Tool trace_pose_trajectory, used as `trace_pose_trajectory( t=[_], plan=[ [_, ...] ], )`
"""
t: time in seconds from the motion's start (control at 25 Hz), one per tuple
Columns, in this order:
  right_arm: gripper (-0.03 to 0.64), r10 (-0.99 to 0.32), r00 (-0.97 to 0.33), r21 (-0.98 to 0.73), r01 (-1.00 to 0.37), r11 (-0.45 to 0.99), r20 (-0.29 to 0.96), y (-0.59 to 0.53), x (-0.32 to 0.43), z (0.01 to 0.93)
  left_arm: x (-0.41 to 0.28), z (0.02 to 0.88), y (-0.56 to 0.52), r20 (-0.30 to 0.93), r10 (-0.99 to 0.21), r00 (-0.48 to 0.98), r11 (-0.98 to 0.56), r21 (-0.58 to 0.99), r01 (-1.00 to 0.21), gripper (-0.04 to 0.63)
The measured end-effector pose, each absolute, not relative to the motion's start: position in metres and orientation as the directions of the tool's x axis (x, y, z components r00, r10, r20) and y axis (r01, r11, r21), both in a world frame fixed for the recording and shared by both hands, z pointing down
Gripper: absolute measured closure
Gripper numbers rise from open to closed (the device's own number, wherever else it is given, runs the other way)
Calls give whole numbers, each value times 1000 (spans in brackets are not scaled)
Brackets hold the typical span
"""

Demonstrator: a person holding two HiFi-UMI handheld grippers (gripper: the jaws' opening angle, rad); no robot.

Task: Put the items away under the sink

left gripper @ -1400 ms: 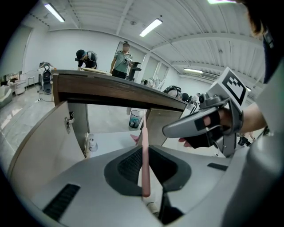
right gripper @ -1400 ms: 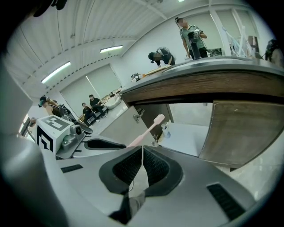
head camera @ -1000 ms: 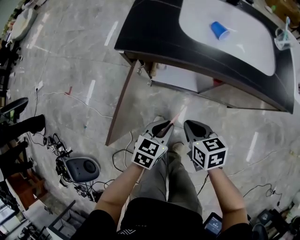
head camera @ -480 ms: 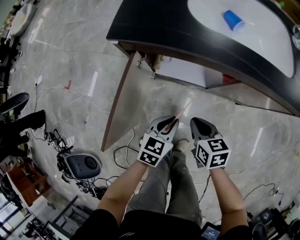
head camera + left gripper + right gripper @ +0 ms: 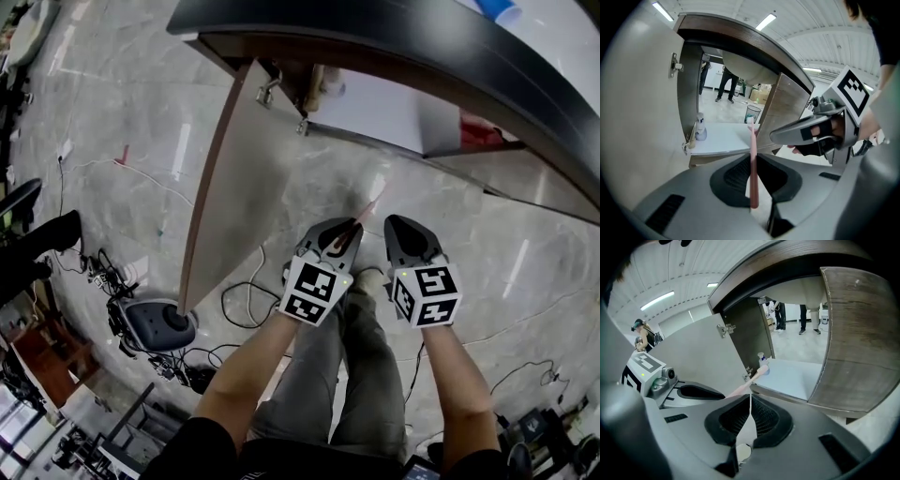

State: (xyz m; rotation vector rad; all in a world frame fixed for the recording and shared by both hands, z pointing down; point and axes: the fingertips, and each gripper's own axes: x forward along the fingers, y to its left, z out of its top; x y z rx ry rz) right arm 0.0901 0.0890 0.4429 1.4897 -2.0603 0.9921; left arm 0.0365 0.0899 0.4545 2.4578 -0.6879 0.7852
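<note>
A pink toothbrush [image 5: 361, 217] sticks forward out of my left gripper [image 5: 339, 236], which is shut on its handle [image 5: 752, 140]. The brush head points at the open cabinet under the sink. My right gripper [image 5: 398, 227] hangs just to its right, shut, with nothing between the pads [image 5: 750, 397]. Both hover above the floor in front of the cabinet's white shelf [image 5: 375, 112]. On that shelf's left end stands a small white bottle [image 5: 700, 129]. A clear cup [image 5: 752, 113] shows further back.
The cabinet's left door [image 5: 234, 178] swings wide open toward me; the right door [image 5: 853, 348] is open too. The dark countertop [image 5: 394, 47] overhangs the cabinet. A red item [image 5: 480, 131] lies inside at the right. Cables and a grey device [image 5: 155, 328] lie on the floor at the left.
Both grippers have sunk side by side in front of the open cabinet, and the cabinet looms larger in the head view. The toothbrush stays in the left gripper.
</note>
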Motion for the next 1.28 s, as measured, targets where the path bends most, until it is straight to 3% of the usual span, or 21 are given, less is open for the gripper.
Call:
trace_pose_trajectory(
  t=[1.28],
  plan=[
    [580,-698,-290,-282,-951,131,655,44,97,606,31,617,45,584,-425,692,-732,228,-642,546]
  ],
)
